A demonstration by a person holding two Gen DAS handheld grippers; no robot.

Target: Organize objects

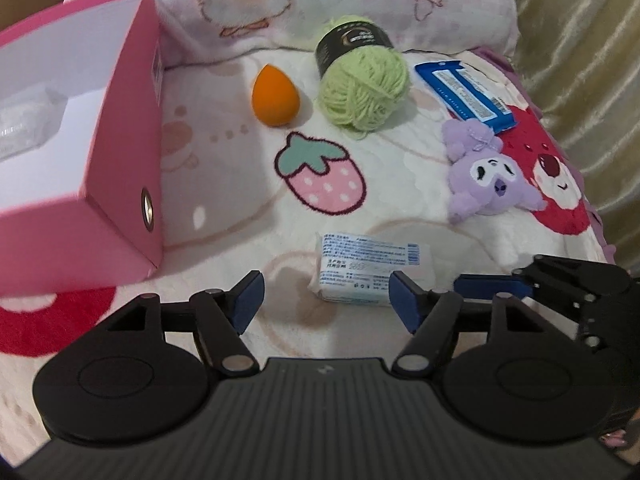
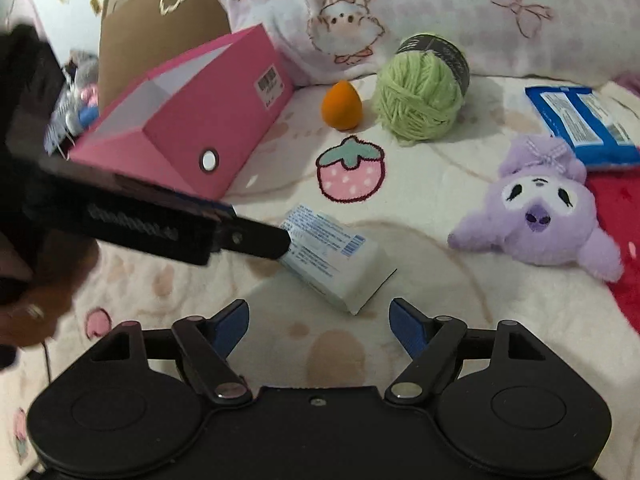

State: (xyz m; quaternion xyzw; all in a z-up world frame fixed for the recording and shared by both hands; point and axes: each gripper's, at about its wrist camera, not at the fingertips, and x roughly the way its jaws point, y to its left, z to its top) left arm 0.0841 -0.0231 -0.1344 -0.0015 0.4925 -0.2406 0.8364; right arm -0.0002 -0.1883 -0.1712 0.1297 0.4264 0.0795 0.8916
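Observation:
A white tissue packet lies on the blanket between the blue pads of my left gripper, close to the right-hand pad; the jaws stand apart and the gripper is open. In the right wrist view the same packet sits just ahead of my right gripper, which is open and holds nothing. A left finger reaches the packet's far-left end. The open pink box stands to the left. An orange sponge egg, a green yarn ball, a blue packet and a purple plush lie beyond.
A patterned pillow lines the back and a gold curtain hangs on the right. A brown cardboard box stands behind the pink box. Something in clear plastic lies inside the pink box. A right gripper finger shows low right.

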